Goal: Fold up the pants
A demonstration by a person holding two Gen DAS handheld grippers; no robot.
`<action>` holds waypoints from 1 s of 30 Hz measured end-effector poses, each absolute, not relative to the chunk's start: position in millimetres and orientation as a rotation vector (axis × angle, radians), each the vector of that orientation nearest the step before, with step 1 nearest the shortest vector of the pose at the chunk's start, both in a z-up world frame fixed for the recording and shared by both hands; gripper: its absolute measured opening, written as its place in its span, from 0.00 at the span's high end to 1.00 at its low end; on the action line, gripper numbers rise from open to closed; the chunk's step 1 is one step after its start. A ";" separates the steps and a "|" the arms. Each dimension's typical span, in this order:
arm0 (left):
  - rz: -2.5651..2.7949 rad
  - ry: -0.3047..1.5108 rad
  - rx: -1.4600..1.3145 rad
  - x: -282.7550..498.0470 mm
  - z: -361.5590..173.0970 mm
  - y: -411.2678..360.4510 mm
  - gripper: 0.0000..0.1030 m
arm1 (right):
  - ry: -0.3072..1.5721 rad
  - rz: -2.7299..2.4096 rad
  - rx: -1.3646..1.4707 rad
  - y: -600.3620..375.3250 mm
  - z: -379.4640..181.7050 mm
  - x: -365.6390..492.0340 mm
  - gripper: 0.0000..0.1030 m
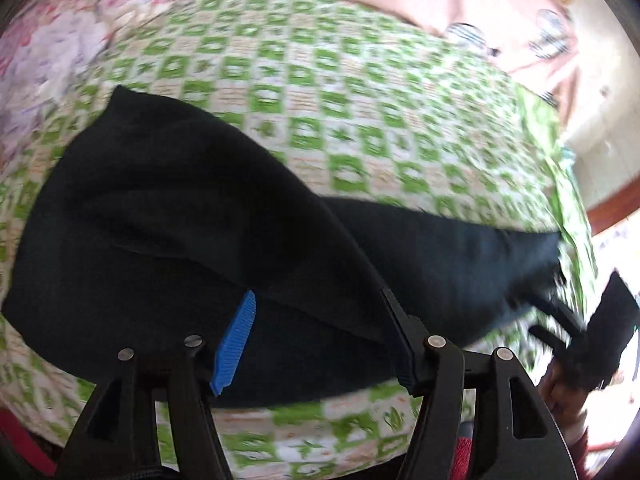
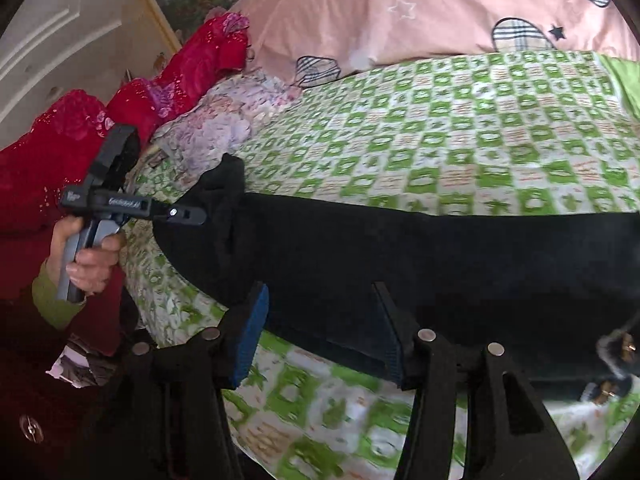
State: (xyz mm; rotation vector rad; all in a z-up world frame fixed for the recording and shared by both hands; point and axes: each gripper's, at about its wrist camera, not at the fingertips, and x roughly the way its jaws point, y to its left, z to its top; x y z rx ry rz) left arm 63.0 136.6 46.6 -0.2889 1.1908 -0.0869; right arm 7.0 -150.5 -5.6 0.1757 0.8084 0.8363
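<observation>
Black pants [image 1: 192,216] lie across the green-checked bedspread [image 1: 340,92] beneath the left hand-held gripper's [image 1: 312,336] parted jaws.

Count, both wrist views. One pair of black pants [image 1: 192,216] is lying across the bed, directly ahead of both sets of tongs. Two tongs are showing: left tongs [image 1: 316,336] and right tongs [image 2: 320,332], each carrying two fingers with blue pads. One green-checked sheet [image 2: 460,152] is lying beyond the tongs. One pink quilt [image 2: 400,12] is sitting farther off. One red fabric [image 2: 132,100] is lying left of the right tongs.
</observation>
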 end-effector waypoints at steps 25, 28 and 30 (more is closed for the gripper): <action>0.097 1.346 -0.285 170.6 41.0 201.2 0.94 | 0.960 1.040 0.077 -0.6 -26.9 59.4 0.86; 0.059 1.205 -0.384 128.1 62.2 214.1 0.95 | 0.914 1.060 0.072 -5.7 -16.3 52.2 0.93; 0.055 1.101 -0.469 91.0 71.3 224.6 0.95 | 0.873 1.075 0.046 -8.0 -7.7 44.6 0.93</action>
